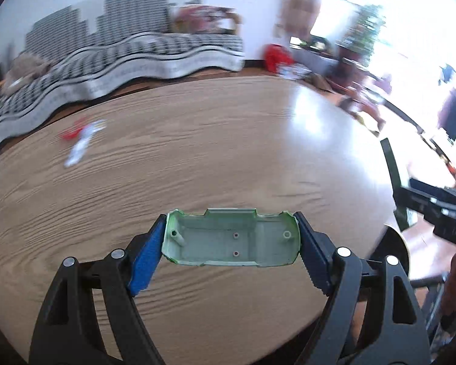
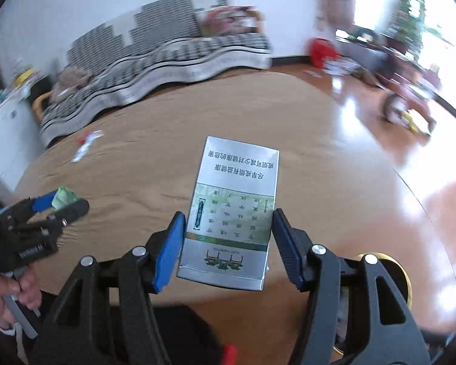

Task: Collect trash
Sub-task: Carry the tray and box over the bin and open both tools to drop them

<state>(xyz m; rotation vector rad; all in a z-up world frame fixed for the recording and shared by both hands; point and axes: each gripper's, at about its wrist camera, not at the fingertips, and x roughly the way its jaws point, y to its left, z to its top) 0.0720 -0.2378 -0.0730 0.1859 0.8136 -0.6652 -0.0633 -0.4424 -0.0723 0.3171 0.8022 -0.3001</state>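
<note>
My left gripper (image 1: 230, 238) is shut on a pale green plastic toy car shell (image 1: 231, 241), held hollow side up by its two ends above the round wooden table (image 1: 197, 152). My right gripper (image 2: 228, 237) is shut on a silver and green cigarette box (image 2: 232, 213) with printed characters, gripped by its long sides over the same table. A red and white wrapper (image 1: 82, 140) lies on the table at the far left, also seen as the wrapper (image 2: 86, 146) in the right wrist view. The left gripper (image 2: 60, 203) with the green shell shows at the left there.
A striped sofa cover (image 1: 121, 57) runs behind the table. A red bag (image 1: 276, 56) and clutter sit on the floor by the bright window at the right. A gold-rimmed round object (image 2: 395, 273) lies at the table's near right edge. A hand (image 2: 6, 292) holds the left gripper's handle.
</note>
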